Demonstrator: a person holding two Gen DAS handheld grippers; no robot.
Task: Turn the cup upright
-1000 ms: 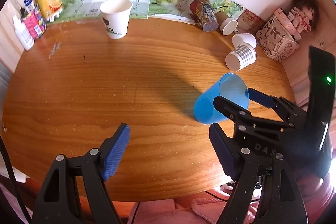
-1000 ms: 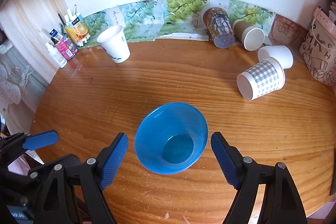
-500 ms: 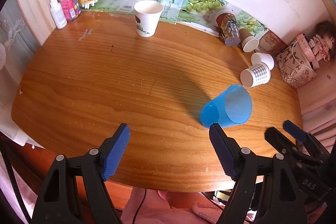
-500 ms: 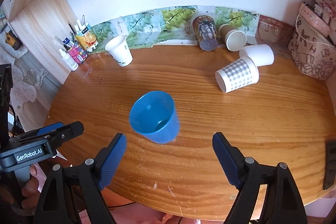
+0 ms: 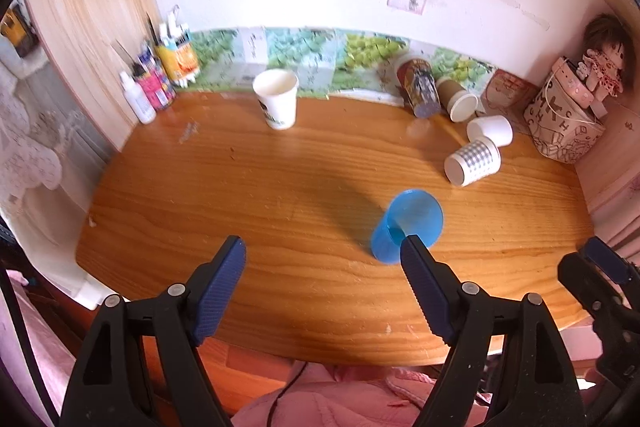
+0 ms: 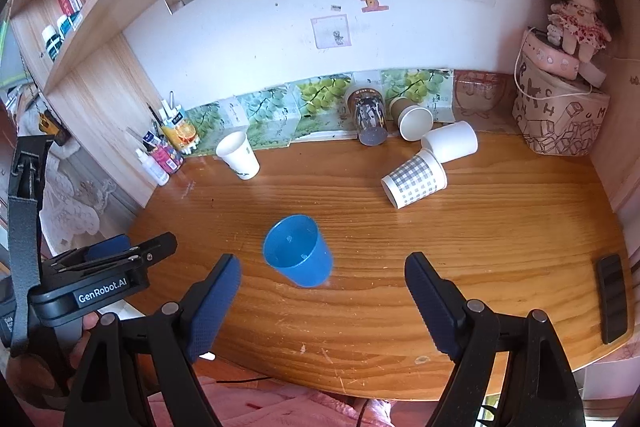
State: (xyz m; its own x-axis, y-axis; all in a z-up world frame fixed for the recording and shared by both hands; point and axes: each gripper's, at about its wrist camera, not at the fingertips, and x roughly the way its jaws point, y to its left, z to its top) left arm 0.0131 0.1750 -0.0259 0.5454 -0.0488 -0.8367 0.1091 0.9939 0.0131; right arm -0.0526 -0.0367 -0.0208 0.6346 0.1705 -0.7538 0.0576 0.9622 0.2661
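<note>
A blue plastic cup [image 6: 299,251] stands upright on the wooden table [image 6: 480,251], mouth up; it also shows in the left wrist view [image 5: 406,225], just beyond my left gripper's right fingertip. My left gripper [image 5: 322,279] is open and empty, held back over the table's near edge. My right gripper [image 6: 322,291] is open and empty, back from the cup, which lies ahead and slightly left of its middle. Neither gripper touches the cup.
A white paper cup [image 6: 239,155] stands upright at the back left. A checked cup [image 6: 416,183], a white cup [image 6: 452,143], a brown cup [image 6: 414,119] and a patterned tumbler [image 6: 368,119] lie on their sides at the back right. A bag with a doll [image 6: 560,107] stands far right, bottles [image 6: 164,151] far left, a dark phone [image 6: 612,297] near the right edge.
Both grippers have pulled back and up from the table. The blue cup, between the right gripper's fingers a second ago, now stands free and upright on the table.
</note>
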